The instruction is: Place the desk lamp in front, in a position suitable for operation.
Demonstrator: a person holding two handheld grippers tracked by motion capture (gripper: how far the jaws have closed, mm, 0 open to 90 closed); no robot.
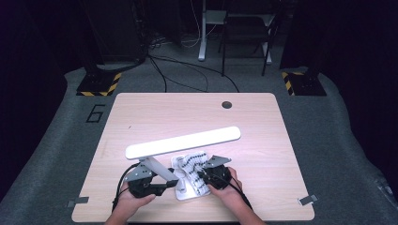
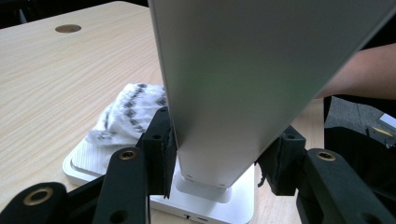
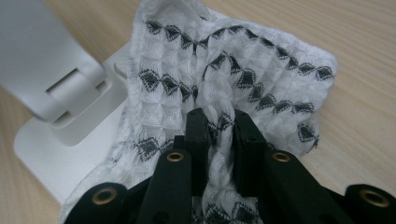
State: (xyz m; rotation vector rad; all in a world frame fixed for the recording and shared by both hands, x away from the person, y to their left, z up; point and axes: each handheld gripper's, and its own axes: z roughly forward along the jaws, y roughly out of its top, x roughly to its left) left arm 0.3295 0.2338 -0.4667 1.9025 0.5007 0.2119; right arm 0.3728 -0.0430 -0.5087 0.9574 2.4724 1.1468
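Note:
A white desk lamp stands near the table's front edge, its long lit bar point(image 1: 184, 141) slanting over its square base point(image 1: 186, 193). My left gripper point(image 1: 165, 183) is shut on the lamp's flat stem point(image 2: 219, 107), with one black pad on each side low on the stem. A white cloth with black diamond marks point(image 1: 195, 165) lies over the base point(image 3: 51, 154). My right gripper point(image 3: 219, 135) is shut on a bunched fold of that cloth point(image 3: 243, 74), pressed down onto the base beside the stem's hinge point(image 3: 70, 84).
The light wooden table point(image 1: 155, 112) has a round cable hole point(image 1: 227, 104) at the back. Grey brackets sit at its front corners point(image 1: 307, 200). Beyond it are grey floor, black cables and stand feet with yellow-black tape point(image 1: 99, 83).

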